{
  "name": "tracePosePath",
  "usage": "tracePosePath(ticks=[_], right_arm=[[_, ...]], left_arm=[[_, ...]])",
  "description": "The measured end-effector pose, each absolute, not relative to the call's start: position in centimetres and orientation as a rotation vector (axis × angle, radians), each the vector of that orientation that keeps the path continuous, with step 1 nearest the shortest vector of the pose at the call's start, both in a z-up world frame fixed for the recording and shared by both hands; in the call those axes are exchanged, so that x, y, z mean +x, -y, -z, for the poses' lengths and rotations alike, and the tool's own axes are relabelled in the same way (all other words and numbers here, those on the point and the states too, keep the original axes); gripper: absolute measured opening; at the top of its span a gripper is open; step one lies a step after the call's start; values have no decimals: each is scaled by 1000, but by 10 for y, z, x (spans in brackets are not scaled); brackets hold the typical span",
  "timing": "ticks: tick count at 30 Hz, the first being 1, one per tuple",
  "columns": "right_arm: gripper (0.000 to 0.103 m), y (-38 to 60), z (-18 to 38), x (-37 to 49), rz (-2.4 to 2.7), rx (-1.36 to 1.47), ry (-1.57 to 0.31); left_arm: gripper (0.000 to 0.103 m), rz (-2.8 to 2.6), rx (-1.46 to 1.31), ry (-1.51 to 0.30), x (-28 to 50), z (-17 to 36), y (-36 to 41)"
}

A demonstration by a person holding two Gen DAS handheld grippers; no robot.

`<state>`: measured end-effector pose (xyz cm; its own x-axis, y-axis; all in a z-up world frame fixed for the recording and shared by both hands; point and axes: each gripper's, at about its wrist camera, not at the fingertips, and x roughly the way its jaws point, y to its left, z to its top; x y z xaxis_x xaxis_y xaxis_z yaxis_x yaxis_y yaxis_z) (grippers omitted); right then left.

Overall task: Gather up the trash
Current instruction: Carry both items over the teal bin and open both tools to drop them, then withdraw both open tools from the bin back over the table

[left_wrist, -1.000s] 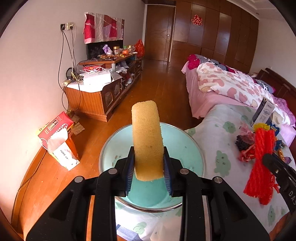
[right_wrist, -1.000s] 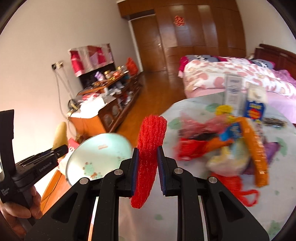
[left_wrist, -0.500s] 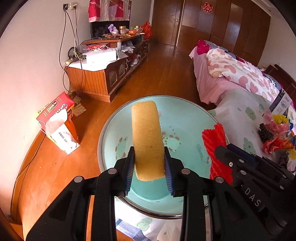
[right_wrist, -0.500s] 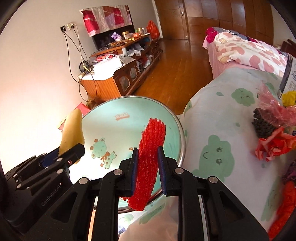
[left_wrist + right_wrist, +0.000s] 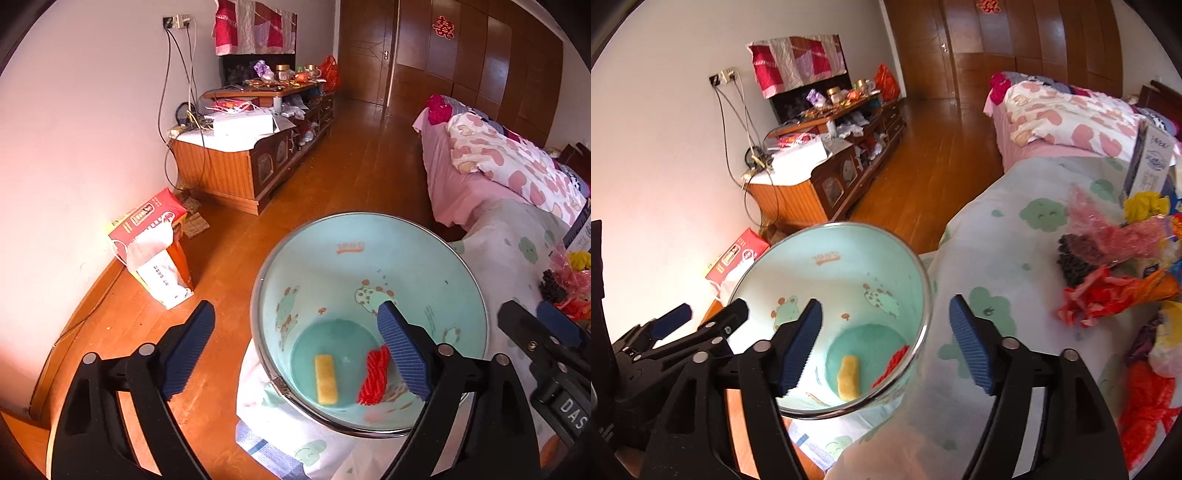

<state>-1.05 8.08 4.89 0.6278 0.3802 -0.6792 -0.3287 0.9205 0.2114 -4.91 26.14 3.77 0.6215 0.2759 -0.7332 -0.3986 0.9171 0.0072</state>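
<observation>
From the left wrist, the left tool [image 5: 295,339] had just sprung apart, nothing between its pads — the yellow sponge [image 5: 326,379] and red mesh [image 5: 375,376] lay at the bottom of the mint bin [image 5: 369,236]. From the right wrist, the right tool [image 5: 884,339] had likewise just opened, empty, over the bin's rim — two pieces done, I'd say, with the wrapper pile [image 5: 1115,273] on the bed [image 5: 997,258] left.

**Legible markings**

Right gripper [image 5: 554,354] body, lower right of left wrist view: white letters "DAS". Bin [image 5: 369,236] inner wall: orange word, upside down, unreadable. Wardrobe [image 5: 480,55] door: red double-happiness sign [image 5: 443,27]. Red box [image 5: 147,218] by the wall: print too small.
</observation>
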Motion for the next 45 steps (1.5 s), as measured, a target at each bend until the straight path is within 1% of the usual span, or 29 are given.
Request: tracePosePath(ticks=[2, 5, 9, 13, 18, 21, 25, 33, 45], right_arm=[[86, -74, -56, -17, -380, 66, -763], [91, -64, -62, -22, -354, 70, -743], [92, -48, -68, -28, -324, 89, -723], [95, -36, -74, -38, -257, 70, -686], [96, -14, -81, -54, -187, 75, -637], [97, -4, -85, -62, -173, 79, -620], [98, 8, -91, -72, -155, 94, -607], [98, 25, -97, -87, -127, 109, -594], [98, 42, -95, -93, -103, 115, -601]], left_arm=[[92, -416, -146, -794, -53, -43, -260], [96, -447, -148, -768, -61, -49, -257], [97, -486, -178, -743, -73, -54, -255], [97, -459, -251, -738, -84, -59, -250], [97, -389, -270, -735, -95, -64, -235], [97, -345, -221, -752, -98, -67, -219], [97, -328, -151, -724, -103, -77, -199], [97, -300, -124, -690, -115, -92, -184], [97, -236, -86, -700, -119, -89, -162]])
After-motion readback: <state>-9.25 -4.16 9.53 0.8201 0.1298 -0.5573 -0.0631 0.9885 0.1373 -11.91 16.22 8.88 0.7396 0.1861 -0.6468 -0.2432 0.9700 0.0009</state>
